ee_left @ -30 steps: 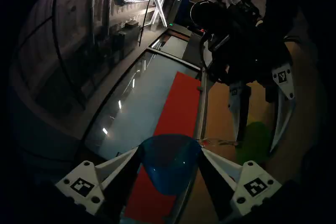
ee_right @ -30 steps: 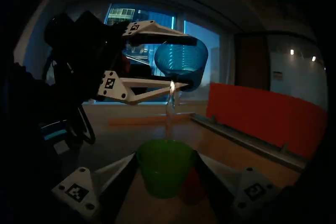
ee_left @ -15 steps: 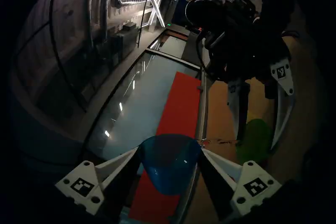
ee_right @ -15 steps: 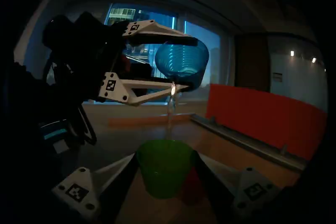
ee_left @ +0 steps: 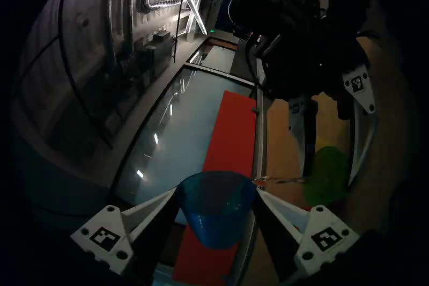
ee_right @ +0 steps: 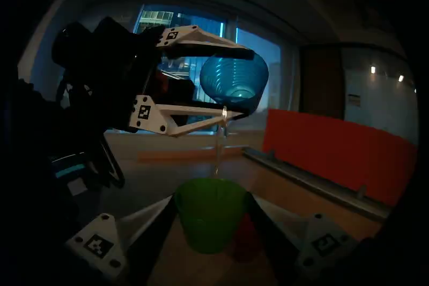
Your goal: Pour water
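Tilted a little further than a second ago, the blue cup point(ee_right: 234, 82) now turns more of its ribbed inside and round base toward the right gripper view, and the water point(ee_right: 219, 146) falling from its lip has thinned to a fine, glinting thread. The cup is translucent plastic, tapered, with fine rings stepping down its wall. The left gripper point(ee_right: 244, 82) is clamped on it, one white finger pressing at 12 o'clock and the other at 6 o'clock of the cup. Straight down from there, at 6 o'clock in that view, the green cup point(ee_right: 211, 213) stands upright on the wooden table point(ee_right: 289, 189). It is smooth, translucent and tapered, and the right gripper point(ee_right: 212, 221) holds it squeezed between its two dark pads. The thread of water reaches the green cup's rim. A small red shape point(ee_right: 245, 235) lies just beside the green cup at 4 o'clock; what it is cannot be told. A flat, matt red panel point(ee_right: 338, 152) stands at 3 o'clock, and a window point(ee_right: 177, 34) glows at 11 o'clock.
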